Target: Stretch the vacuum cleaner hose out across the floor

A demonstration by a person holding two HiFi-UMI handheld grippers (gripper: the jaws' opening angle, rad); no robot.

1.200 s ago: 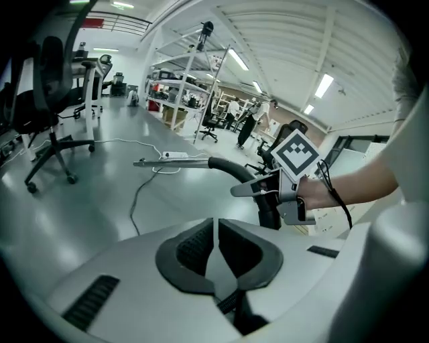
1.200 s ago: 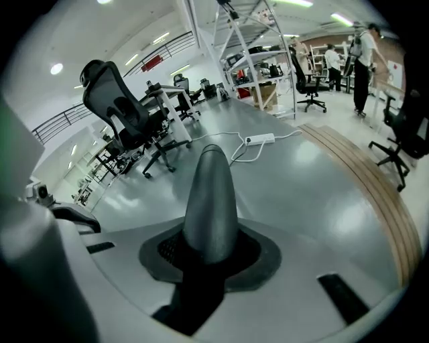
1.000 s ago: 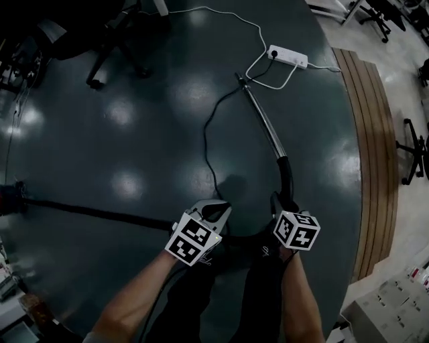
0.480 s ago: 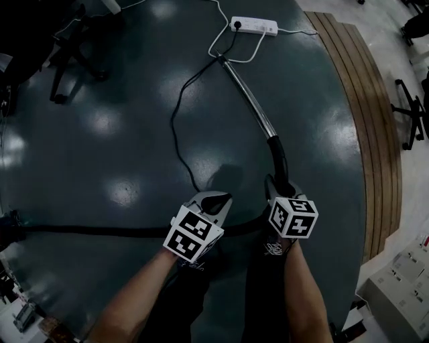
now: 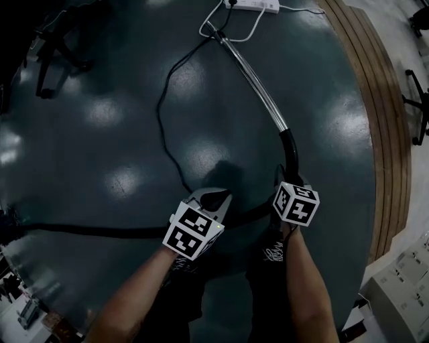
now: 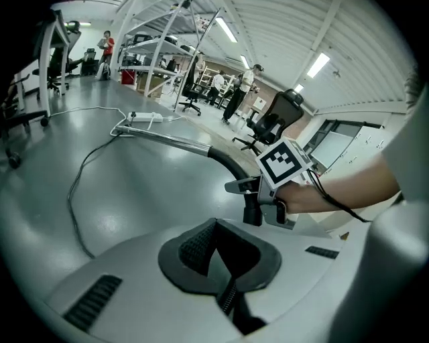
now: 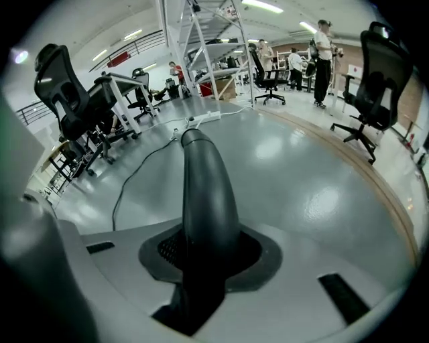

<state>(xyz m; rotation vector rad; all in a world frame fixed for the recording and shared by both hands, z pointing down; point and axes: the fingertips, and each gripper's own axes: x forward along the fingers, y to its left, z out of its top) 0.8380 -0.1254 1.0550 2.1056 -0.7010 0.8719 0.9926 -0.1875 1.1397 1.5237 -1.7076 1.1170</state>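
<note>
The vacuum's black curved handle joins a shiny metal tube that runs up towards the top of the head view. My right gripper is shut on that handle, which fills the space between its jaws. From there the black hose trails left across the dark floor, passing under my left gripper. The left gripper is shut with nothing in it. In the left gripper view the right gripper holds the handle just ahead.
A white power strip with white leads lies at the tube's far end. A thin black cable loops over the floor. Brown wooden strips edge the floor on the right, with office chairs and people beyond.
The tube and power strip have slid up in the head view, and more of the tube shows between them and my grippers. Both grippers keep their states.
</note>
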